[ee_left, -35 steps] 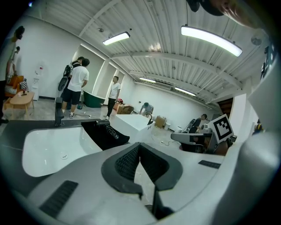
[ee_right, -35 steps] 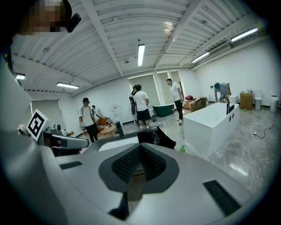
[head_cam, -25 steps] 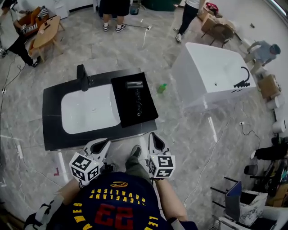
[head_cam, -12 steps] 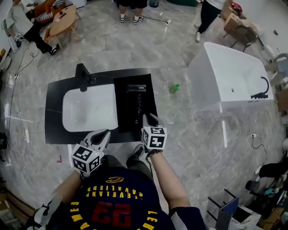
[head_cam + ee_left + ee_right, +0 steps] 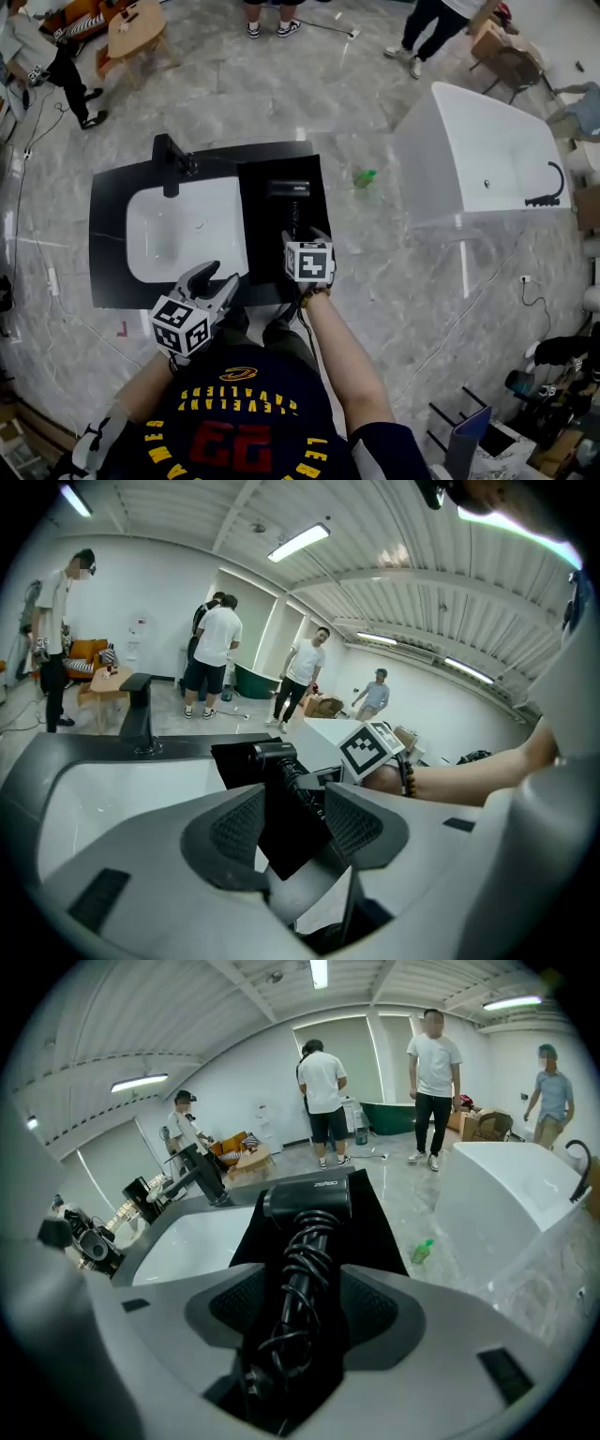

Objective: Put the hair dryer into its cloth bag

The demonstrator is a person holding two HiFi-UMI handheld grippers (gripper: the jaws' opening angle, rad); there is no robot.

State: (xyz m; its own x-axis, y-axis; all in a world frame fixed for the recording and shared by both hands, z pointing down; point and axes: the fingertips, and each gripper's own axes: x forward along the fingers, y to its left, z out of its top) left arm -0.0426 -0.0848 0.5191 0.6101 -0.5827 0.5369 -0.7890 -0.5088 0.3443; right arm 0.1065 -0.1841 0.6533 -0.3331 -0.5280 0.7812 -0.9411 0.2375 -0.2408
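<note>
A black hair dryer (image 5: 286, 190) lies on the flat black cloth bag (image 5: 262, 220), on the right part of the black counter (image 5: 117, 281). Its cord is wound round the handle (image 5: 298, 1241). My right gripper (image 5: 303, 236) points steeply down at the bag's near end. The jaws of the right gripper (image 5: 300, 1309) are opening, one on each side of the handle, with a gap at both pads. My left gripper (image 5: 221, 278) hovers at the counter's front edge, left of the bag. Its jaws are opening with nothing in them, and the left gripper (image 5: 295, 822) faces the bag's near corner (image 5: 239, 766) and the hair dryer (image 5: 272, 754).
A white sink (image 5: 178, 230) with a black faucet (image 5: 171, 161) fills the counter's left. A white bathtub (image 5: 478, 159) stands to the right, with a green bottle (image 5: 364, 177) on the floor between. People stand at the back near a wooden table (image 5: 136, 28).
Both grippers moved forward and down from my body to the counter. The right one came over the dryer's handle. Both pairs of jaws went from shut to spread.
</note>
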